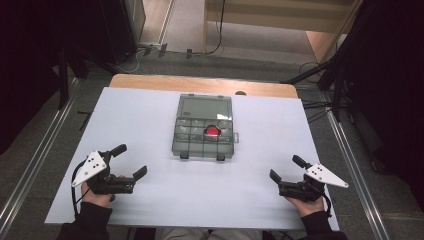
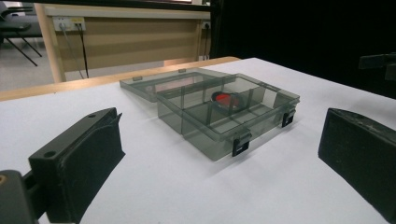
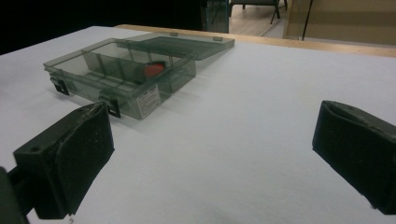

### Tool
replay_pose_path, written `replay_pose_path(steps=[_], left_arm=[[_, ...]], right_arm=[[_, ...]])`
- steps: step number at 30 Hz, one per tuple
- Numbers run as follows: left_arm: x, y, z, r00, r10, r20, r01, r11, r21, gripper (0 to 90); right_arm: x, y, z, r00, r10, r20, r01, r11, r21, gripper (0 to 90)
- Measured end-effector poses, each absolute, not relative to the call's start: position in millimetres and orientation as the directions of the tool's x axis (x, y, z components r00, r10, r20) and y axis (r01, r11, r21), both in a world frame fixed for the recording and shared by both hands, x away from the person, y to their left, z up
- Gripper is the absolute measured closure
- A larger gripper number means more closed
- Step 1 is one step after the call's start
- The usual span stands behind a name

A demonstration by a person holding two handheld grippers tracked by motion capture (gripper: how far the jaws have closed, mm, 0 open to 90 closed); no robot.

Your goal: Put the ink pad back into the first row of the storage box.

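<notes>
A clear grey compartment box (image 1: 202, 140) lies open at the middle of the white table, its lid (image 1: 205, 106) folded flat away from the person. A red object (image 1: 213, 131) sits in one of its compartments, also visible as the red object (image 2: 225, 99) and the red object (image 3: 153, 69). My left gripper (image 1: 130, 161) rests open at the near left, nothing between its jaws, aimed toward the box (image 2: 229, 114). At the near right my right gripper (image 1: 286, 168) is open and empty too, with the box (image 3: 121, 77) ahead to its left.
The white board (image 1: 150, 200) covers a wooden table whose far edge (image 1: 200, 84) shows behind the box. Black stands and cables flank both sides. The box carries two black latches (image 2: 240, 146) on its near wall.
</notes>
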State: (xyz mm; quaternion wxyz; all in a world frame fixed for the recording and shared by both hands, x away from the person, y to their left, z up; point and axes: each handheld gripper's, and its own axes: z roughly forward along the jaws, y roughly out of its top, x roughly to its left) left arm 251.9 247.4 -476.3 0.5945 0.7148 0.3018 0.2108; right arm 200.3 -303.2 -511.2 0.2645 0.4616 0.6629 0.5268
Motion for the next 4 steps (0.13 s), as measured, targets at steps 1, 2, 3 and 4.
replay_pose_path(steps=[1, 2, 3, 4], left_arm=[[251.9, 247.4, -476.3, 0.729, 0.682, -0.059, 0.181, -0.109, 0.977, 0.0], [251.9, 247.4, -476.3, 0.729, 0.682, -0.059, 0.181, -0.109, 0.977, 0.0], [252.1, 247.4, -476.2, 0.730, 0.681, -0.059, 0.180, -0.108, 0.978, 0.0], [252.2, 247.2, -476.3, 0.729, 0.681, -0.061, 0.181, -0.105, 0.978, 0.0]], right_arm=[[200.1, -302.6, -510.9, -0.435, 0.890, 0.134, 0.331, 0.020, 0.943, 0.1], [200.2, -302.2, -510.6, -0.441, 0.888, 0.133, 0.326, 0.020, 0.945, 0.1], [200.0, -301.7, -510.3, -0.443, 0.888, 0.128, 0.324, 0.026, 0.946, 0.1], [200.0, -301.7, -510.3, -0.443, 0.888, 0.128, 0.324, 0.026, 0.946, 0.1]])
